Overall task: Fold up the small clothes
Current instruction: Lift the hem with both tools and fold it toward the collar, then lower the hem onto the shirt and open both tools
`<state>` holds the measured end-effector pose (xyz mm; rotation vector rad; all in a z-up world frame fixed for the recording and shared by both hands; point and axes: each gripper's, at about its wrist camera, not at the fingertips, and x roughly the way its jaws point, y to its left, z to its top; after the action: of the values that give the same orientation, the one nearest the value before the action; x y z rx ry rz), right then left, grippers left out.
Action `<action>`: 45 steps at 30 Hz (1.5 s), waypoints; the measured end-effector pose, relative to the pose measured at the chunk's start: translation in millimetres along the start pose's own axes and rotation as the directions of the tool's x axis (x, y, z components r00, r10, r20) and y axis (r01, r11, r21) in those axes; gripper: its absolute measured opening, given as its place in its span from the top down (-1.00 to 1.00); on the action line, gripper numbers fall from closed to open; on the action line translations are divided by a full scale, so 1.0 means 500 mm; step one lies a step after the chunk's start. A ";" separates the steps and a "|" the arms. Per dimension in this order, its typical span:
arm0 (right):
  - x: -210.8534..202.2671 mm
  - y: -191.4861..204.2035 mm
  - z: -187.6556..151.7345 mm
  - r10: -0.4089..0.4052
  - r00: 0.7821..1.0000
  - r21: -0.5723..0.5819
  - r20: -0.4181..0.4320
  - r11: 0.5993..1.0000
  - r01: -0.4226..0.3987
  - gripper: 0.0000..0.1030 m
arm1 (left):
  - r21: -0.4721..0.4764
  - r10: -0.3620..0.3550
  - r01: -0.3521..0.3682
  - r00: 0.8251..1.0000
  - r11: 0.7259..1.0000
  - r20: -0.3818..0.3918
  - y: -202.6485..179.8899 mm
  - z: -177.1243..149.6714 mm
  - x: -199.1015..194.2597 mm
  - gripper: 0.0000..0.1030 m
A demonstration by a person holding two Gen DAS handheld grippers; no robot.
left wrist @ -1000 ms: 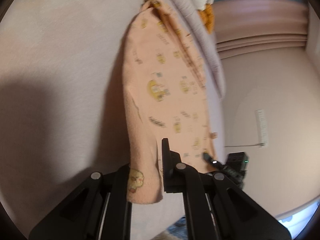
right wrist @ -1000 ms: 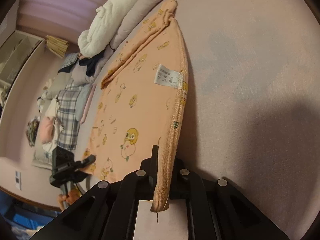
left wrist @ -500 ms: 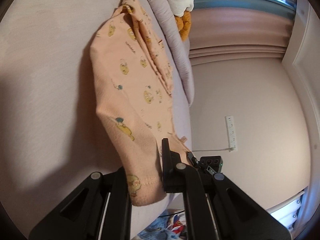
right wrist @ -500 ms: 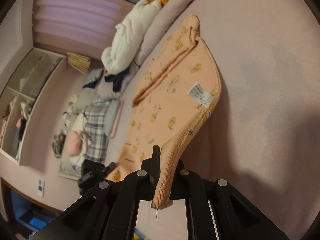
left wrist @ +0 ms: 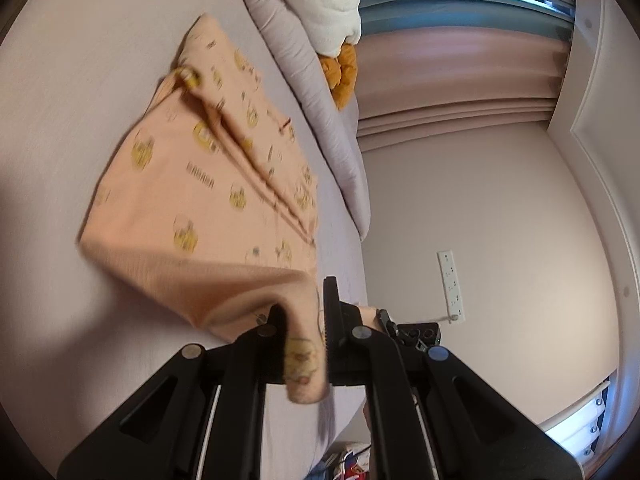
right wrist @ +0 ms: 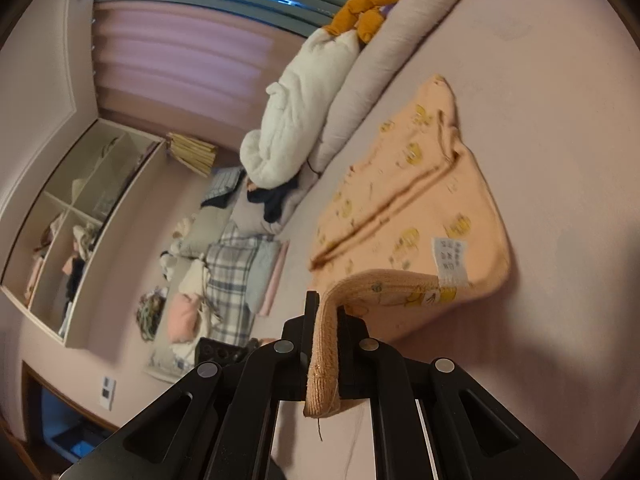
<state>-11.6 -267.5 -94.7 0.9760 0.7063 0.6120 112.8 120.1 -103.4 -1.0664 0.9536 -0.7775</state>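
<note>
- The left gripper (left wrist: 306,344) has its fingers (left wrist: 332,320) clenched on one corner of a small peach garment (left wrist: 192,200) printed with yellow cartoon figures; a short flap of the hem hangs down behind the clamp.
- The right gripper (right wrist: 324,344) has its fingers (right wrist: 310,320) clenched on the ribbed edge of the same garment (right wrist: 420,208), and a strip of that ribbed band droops below the clamp with a loose thread trailing from it.
- The garment lies mostly on a pale pink bed (left wrist: 80,80), its far part flat on the sheet with long folds running along it, while the near edge is raised off the bed between the two grippers and curls over toward the rest of the cloth.
- A white care label (right wrist: 450,260) shows on the turned-up inner side, just beside the ribbed edge in the right wrist view.
- The far tip of the garment is bunched into a small knot-like pucker near the middle of the bed.
- Along the bed's edge beyond the garment runs a long grey-lilac bolster (left wrist: 304,80), with a white quilted blanket (right wrist: 296,112) heaped against it and an orange soft toy (right wrist: 364,12) at its end.
- Pink curtains (left wrist: 460,80) hang behind.
- In the right wrist view, a white shelf unit (right wrist: 80,216) with clothes in it stands against the wall, and a pile of plaid and other textiles (right wrist: 232,264) lies below it.
- A white power strip (left wrist: 450,286) is fixed on the wall in the left wrist view.
</note>
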 end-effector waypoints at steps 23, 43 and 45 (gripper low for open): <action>0.174 -0.002 0.274 -0.077 0.993 -0.017 0.089 0.997 0.079 0.83 | 0.038 0.086 -0.094 0.983 0.995 0.161 -0.007 0.324 0.113 0.92; 0.298 -0.148 0.402 -0.303 0.948 0.261 0.097 0.927 0.270 0.03 | -0.204 0.394 -0.347 0.874 0.916 0.283 0.120 0.498 0.146 0.91; 0.275 -0.165 0.403 -0.342 0.928 0.292 0.147 0.911 0.290 -0.04 | -0.183 0.454 -0.417 0.845 0.890 0.284 0.119 0.502 0.135 0.91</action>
<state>240.7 -306.5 -126.8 1.1212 0.7633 0.1315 373.3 168.8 -131.0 -0.9841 0.9196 -0.1641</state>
